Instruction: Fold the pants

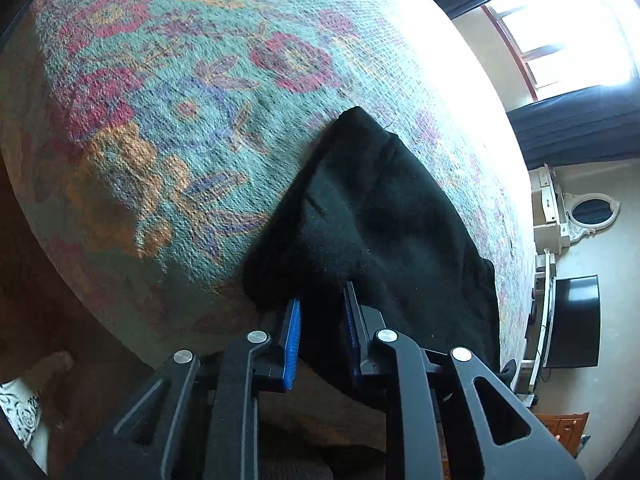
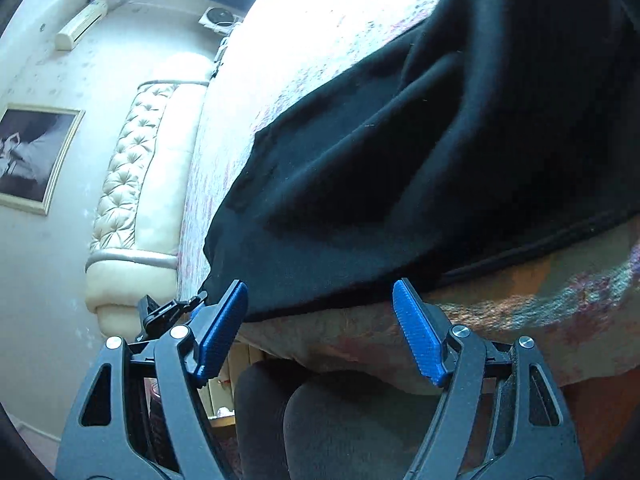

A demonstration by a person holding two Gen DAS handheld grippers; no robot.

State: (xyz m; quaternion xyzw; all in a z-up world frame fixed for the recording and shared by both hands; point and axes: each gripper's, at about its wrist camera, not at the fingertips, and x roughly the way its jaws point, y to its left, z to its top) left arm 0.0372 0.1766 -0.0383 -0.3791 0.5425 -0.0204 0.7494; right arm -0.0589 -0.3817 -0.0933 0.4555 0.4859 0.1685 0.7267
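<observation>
Black pants lie on a bed with a floral woven cover, with one end hanging over the bed's near edge. My left gripper is shut on a fold of that black fabric at the edge, which is pinched between the blue pads. In the right wrist view the pants spread across the cover in soft folds. My right gripper stands open, its blue fingertips right at the pants' lower hem at the bed edge. Nothing is pressed between its pads.
A cream tufted headboard stands at the bed's left end, with a framed picture on the wall beside it. A bright window, dark curtain, oval mirror and black screen line the right wall. A person's dark-clad legs are below the bed edge.
</observation>
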